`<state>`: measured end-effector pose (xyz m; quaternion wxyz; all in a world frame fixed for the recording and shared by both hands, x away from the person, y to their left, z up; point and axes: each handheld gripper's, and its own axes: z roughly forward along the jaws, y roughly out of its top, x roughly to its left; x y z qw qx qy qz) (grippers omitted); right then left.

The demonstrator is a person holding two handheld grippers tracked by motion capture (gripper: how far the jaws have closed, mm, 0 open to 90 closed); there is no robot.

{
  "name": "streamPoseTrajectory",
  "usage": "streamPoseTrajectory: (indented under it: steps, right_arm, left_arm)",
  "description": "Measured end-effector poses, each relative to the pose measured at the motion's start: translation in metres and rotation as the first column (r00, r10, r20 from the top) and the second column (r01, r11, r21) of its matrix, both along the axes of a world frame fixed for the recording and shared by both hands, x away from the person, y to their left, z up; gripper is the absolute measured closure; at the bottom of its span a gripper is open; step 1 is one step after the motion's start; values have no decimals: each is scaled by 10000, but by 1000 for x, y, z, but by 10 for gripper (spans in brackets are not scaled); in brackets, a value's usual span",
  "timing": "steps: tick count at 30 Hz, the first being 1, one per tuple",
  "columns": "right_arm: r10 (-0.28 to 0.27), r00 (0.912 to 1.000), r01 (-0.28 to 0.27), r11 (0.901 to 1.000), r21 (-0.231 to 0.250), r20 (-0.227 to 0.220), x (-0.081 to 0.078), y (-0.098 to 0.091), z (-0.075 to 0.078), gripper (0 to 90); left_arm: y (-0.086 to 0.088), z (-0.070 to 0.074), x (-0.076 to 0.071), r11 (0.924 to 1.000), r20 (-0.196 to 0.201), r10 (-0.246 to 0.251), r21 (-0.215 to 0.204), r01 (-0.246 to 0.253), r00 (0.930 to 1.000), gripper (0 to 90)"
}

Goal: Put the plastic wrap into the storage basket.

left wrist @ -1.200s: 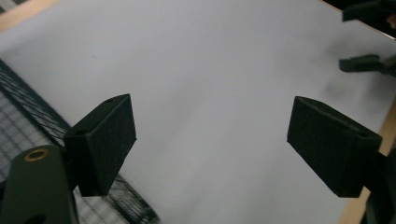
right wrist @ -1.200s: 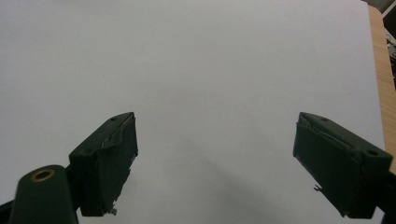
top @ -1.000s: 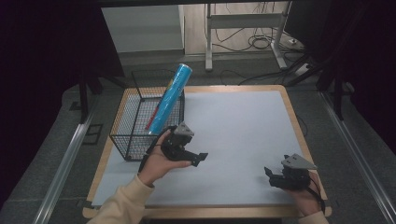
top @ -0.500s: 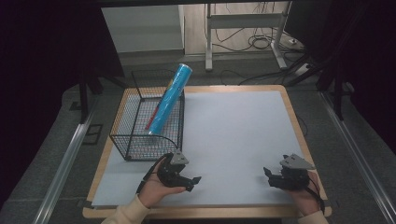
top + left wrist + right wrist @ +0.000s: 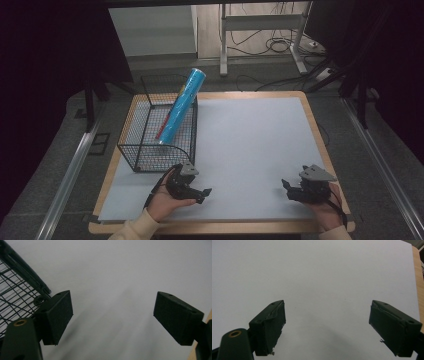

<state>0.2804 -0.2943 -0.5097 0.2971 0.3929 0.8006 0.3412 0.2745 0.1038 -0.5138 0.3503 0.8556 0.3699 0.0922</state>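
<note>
My two claws, the left gripper point(image 5: 200, 191) and right gripper point(image 5: 289, 188), are black. The tube point(image 5: 181, 107) is bright blue, leaning in a black wire-grid basket point(image 5: 150, 150). My mat point(image 5: 250, 140) is pale grey, edged by tan wood.

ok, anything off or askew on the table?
The blue tube stands tilted in the wire basket, its top poking well past the rim instead of lying inside. Right gripper's pads look frayed at the edges. Nothing spilled.

A wire basket point(image 5: 150, 145) sits at the table's point(image 5: 260, 130) left. A tube point(image 5: 181, 106) leans inside it. Both grippers rest near the front edge, well apart.
</note>
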Motion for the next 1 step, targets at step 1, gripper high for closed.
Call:
streamPoseTrajectory:
  steps: [1]
  right_arm:
    - [17,10000,-17,10000,0,24,0,0,0,140]
  left_arm:
    - [0,-1,0,10000,-35,50,-1,-50,10000,150]
